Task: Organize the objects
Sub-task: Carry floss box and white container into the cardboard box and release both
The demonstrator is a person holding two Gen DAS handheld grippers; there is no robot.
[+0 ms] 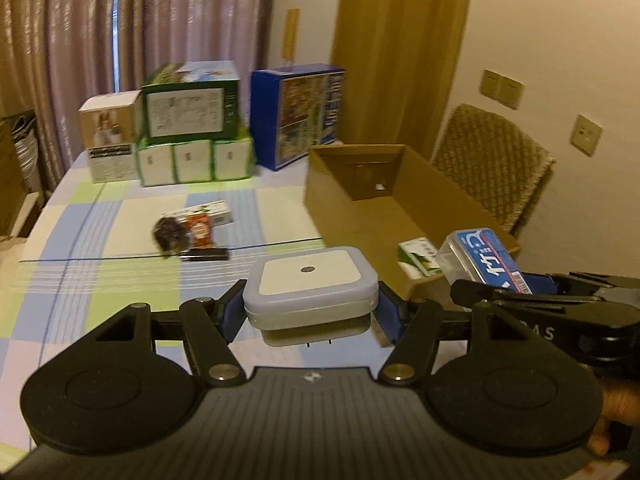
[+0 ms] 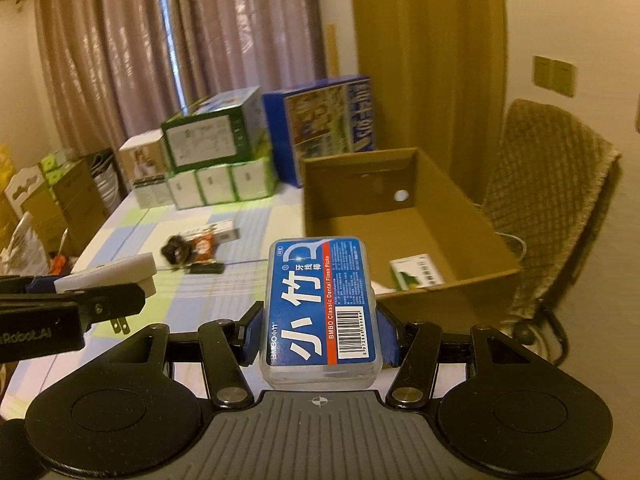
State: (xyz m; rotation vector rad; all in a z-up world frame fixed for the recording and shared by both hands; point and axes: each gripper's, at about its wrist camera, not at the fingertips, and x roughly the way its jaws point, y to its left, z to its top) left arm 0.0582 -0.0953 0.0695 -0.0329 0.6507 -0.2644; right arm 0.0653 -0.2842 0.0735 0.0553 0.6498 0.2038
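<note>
A white plug-in night light [image 1: 311, 288] is being gripped by the left tool [image 1: 310, 312], a floss-pick case [image 2: 320, 304] by the right tool [image 2: 320, 332], above the desk [image 1: 120, 280]. Both should be lowered gently into the cardboard box [image 2: 460, 280], beside the green packet [image 2: 416, 272].

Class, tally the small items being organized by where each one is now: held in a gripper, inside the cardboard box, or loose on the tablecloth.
Held: 2, white square plug-in night light, blue floss-pick case
In brown cardboard box: 1, green-and-white carton
Loose on checked tablecloth: about 4, blurred cluster
Total: about 7
</note>
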